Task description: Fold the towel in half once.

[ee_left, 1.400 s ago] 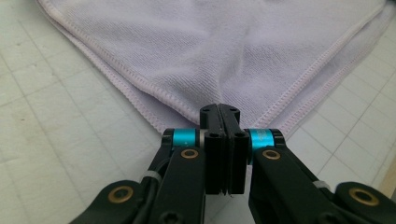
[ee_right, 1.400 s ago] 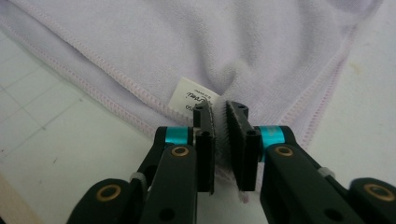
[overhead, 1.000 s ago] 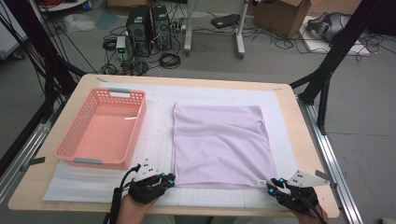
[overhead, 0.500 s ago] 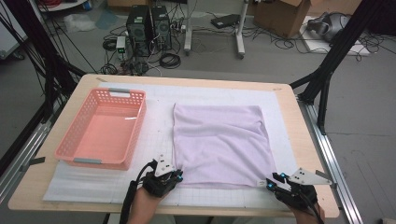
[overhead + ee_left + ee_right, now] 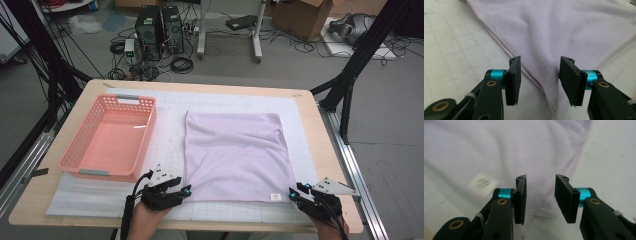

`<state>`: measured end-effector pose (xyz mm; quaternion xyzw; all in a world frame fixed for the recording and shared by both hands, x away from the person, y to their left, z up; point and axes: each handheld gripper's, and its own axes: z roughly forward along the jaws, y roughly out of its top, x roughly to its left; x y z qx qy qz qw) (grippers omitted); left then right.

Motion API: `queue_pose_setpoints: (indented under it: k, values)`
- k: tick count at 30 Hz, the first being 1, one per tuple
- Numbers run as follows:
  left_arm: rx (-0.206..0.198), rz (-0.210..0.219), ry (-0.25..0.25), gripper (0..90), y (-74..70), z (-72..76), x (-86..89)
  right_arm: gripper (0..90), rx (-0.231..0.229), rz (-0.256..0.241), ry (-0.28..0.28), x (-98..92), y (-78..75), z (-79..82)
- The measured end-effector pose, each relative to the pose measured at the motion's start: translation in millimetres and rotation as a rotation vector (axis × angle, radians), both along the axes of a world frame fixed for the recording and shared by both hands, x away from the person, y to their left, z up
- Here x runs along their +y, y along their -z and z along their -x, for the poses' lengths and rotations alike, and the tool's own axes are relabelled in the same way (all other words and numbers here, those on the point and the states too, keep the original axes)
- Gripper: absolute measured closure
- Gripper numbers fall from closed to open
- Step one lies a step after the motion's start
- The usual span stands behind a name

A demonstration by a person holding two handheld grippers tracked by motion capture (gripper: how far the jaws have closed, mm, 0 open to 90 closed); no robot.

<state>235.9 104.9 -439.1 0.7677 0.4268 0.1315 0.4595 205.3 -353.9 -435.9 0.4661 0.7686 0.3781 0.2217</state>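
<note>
Cloth: I see a lilac cloth (image 5: 234, 156) lying flat on the tabletop (image 5: 320, 150), spread over a white gridded mat (image 5: 165, 107), with a few soft wrinkles across its middle.
Cloth, near edge: it runs along the side closest to me; a small white label (image 5: 274, 196) sits on the cloth just inside its near right corner.
Left hand-held gripper: I have the left hand-held gripper (image 5: 186, 190) at the cloth's near left corner, low over the mat.
Left jaws: in the left gripper view (image 5: 540, 80) they stand apart, with the cloth's pointed corner (image 5: 549, 97) lying between them; I cannot tell whether either jaw touches the fabric.
Right hand-held gripper: I have the right hand-held gripper (image 5: 295, 194) at the cloth's near right corner, just beside the label.
Right jaws: in the right gripper view (image 5: 540, 198) they are parted, and the cloth's hemmed edge (image 5: 541, 202) runs between them; the label (image 5: 482, 182) lies on the cloth to the left of the jaws, slightly blurred.
Grip on cloth: neither pair of jaws is closed on the fabric; the cloth rests flat.
Basket: a pink plastic basket (image 5: 111, 137) stands to the left of the cloth, just beside it and not touching, with the left hand-held gripper near its closest corner.
My hands: they come in from the edge below the cloth, one at each near corner.
</note>
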Motion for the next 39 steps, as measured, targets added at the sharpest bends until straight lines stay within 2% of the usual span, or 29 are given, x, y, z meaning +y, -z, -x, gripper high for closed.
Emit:
queue_pose_setpoints:
  k: [3,5,7,9,10,11,12,13,15,17,18,19,20,22,23,24,25,26,29,30,32,34,35,36,37,38,39]
  values:
    - [0.019,0.034,-0.046,49.3,2.2,-10.4,4.1,62.8,0.008,0.004,0.039,-2.7,3.7,-4.7]
    - [0.038,0.036,-0.059,48.7,4.3,-16.2,3.9,62.3,0.014,-0.009,0.04,-2.0,5.4,-9.8]
    - [0.049,0.034,-0.054,48.0,4.0,-19.1,3.1,62.8,0.023,-0.001,0.035,1.3,8.3,-17.7]
    - [0.042,0.035,-0.049,48.0,2.4,-18.2,2.5,72.9,0.041,0.007,0.005,5.8,13.0,-25.0]
    - [0.038,0.033,-0.043,48.0,1.6,-17.0,2.5,83.9,0.04,0.009,-0.016,6.5,12.5,-26.3]
    - [0.034,0.03,-0.04,48.0,0.9,-15.6,3.0,85.0,0.042,0.028,-0.038,7.4,10.3,-28.4]
    - [0.029,0.019,-0.036,48.0,0.0,-14.3,4.7,85.5,0.026,0.062,-0.021,8.1,7.3,-29.8]
    - [0.025,0.02,-0.041,47.9,-0.2,-14.0,5.2,85.6,-0.013,0.065,0.014,5.9,3.2,-31.3]
    - [0.025,0.024,-0.053,48.0,-0.6,-15.0,7.4,85.4,-0.056,0.033,0.061,1.0,-0.7,-34.3]
    - [0.033,0.022,-0.058,47.9,-0.1,-17.4,7.6,84.4,-0.067,0.048,0.095,-1.1,1.8,-40.1]
    - [0.037,0.013,-0.062,47.8,0.6,-19.4,6.6,83.0,-0.06,0.06,0.098,-1.4,5.0,-42.9]
    - [0.043,0.009,-0.064,47.5,1.4,-20.9,5.6,78.9,-0.032,0.069,0.102,-1.8,10.2,-45.0]
    - [0.06,0.014,-0.061,47.1,2.7,-22.8,4.1,72.6,-0.022,0.062,0.108,-2.1,13.1,-45.2]
    - [0.089,-0.002,-0.042,46.1,5.5,-24.9,-0.7,61.2,-0.002,0.001,0.119,-6.4,12.8,-41.6]
    - [0.096,-0.005,-0.039,46.1,6.7,-24.7,-2.7,59.7,0.01,-0.017,0.116,-8.6,10.2,-38.8]
    - [0.104,-0.008,-0.032,45.8,8.0,-24.1,-4.7,59.6,0.01,-0.014,0.114,-9.5,8.1,-35.6]
    - [0.096,-0.012,-0.028,45.1,8.7,-22.7,-5.8,59.5,0.003,-0.003,0.107,-11.1,5.8,-31.3]
    - [0.098,-0.003,-0.023,44.5,8.8,-21.2,-6.8,58.8,0.01,-0.013,0.102,-12.8,4.4,-27.1]
    - [0.104,0.011,0.006,44.3,9.5,-17.8,-9.5,57.0,0.053,-0.037,0.043,-13.2,9.8,-19.4]
    - [0.1,0.006,0.014,44.0,10.1,-16.4,-11.5,55.9,0.074,-0.035,0.031,-10.6,14.0,-18.3]
    - [0.076,-0.024,0.007,41.8,11.0,-13.5,-16.9,57.2,0.067,-0.042,0.048,-9.7,14.4,-16.8]
    - [0.033,-0.083,-0.018,45.3,11.5,-9.2,-22.8,62.5,0.078,-0.038,0.061,-9.3,13.3,-17.1]
    - [0.003,-0.123,-0.029,51.8,11.9,-6.8,-25.2,70.7,0.078,-0.04,0.07,-8.1,13.2,-16.4]
    - [0.002,-0.122,-0.037,55.7,12.0,-6.1,-25.8,80.7,0.081,-0.049,0.054,-6.7,12.8,-15.5]
    - [0.005,-0.123,-0.039,60.2,11.2,-6.6,-24.5,81.9,0.082,-0.044,0.045,-4.0,12.8,-14.5]
    - [0.04,-0.074,-0.015,73.3,11.1,-7.8,-22.4,83.1,0.079,-0.03,0.048,-1.6,12.0,-14.0]
    - [0.055,-0.061,-0.018,84.2,11.3,-7.8,-21.9,84.0,0.087,-0.029,0.048,-1.4,11.0,-14.5]
